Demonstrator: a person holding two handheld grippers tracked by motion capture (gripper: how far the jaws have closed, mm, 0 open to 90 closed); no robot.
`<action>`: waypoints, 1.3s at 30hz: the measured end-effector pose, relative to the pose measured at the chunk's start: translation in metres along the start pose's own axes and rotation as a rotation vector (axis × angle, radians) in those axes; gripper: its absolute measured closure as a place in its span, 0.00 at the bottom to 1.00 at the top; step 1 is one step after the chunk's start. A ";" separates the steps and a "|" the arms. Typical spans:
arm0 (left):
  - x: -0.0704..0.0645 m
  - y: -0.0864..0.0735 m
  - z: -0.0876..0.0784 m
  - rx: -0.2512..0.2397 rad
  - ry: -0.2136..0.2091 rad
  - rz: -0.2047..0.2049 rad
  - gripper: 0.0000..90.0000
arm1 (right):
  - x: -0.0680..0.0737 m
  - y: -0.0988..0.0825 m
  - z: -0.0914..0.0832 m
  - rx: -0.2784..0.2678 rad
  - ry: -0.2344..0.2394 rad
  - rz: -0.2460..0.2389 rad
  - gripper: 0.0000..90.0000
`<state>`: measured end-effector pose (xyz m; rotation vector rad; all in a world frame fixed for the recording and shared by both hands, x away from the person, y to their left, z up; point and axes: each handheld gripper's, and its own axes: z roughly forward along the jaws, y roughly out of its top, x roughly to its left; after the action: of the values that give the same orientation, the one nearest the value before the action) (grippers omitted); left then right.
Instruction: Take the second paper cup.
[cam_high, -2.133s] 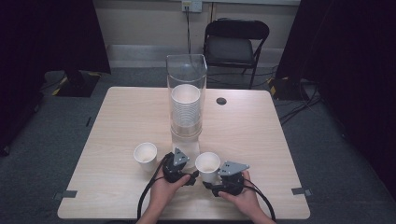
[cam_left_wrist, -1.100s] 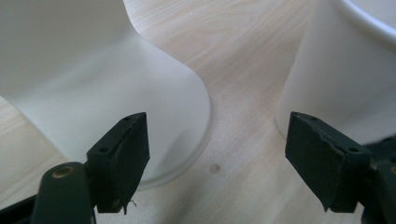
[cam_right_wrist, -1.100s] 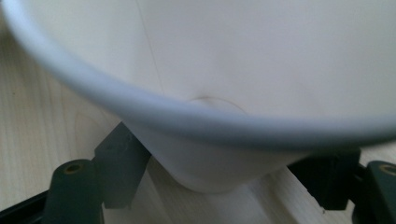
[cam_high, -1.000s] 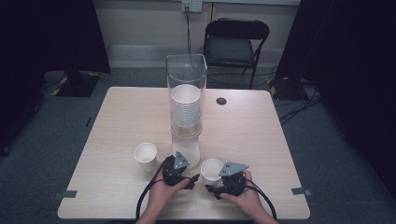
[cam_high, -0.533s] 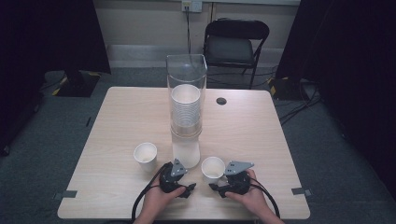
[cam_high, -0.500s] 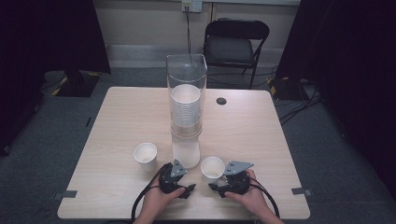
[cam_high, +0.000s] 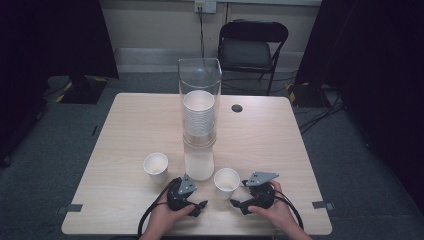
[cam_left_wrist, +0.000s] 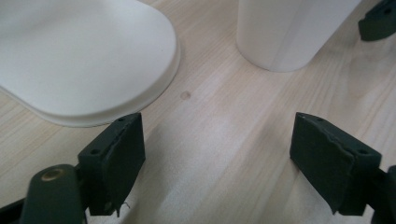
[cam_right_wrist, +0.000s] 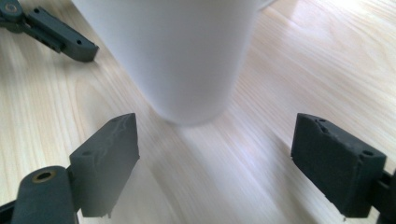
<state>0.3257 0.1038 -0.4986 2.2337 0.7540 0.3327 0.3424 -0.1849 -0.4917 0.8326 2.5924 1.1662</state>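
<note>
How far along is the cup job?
Done: two cups stand on the table, one left of the dispenser, one right. In hand: nothing; the left gripper and right gripper are open, the right cup just ahead of the right one. Left: the stack in the dispenser.

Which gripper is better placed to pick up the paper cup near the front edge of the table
Right, most likely. The right gripper has its jaws open and pointed straight at the near cup, which stands just ahead of them in its own view. The left gripper, also open, faces bare table between that cup and the dispenser base.
</note>
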 end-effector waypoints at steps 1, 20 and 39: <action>0.000 -0.001 0.001 -0.020 -0.008 -0.009 0.19 | -0.002 -0.002 -0.003 0.000 -0.003 0.002 0.16; 0.000 -0.003 -0.001 -0.018 -0.010 -0.015 0.17 | -0.025 -0.020 -0.034 -0.023 0.006 0.052 0.16; 0.000 -0.003 -0.001 -0.018 -0.010 -0.014 0.17 | -0.044 -0.042 -0.061 -0.004 -0.039 0.063 0.16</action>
<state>0.3240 0.1055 -0.5001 2.2106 0.7587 0.3198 0.3380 -0.2702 -0.4839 0.9333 2.5486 1.1594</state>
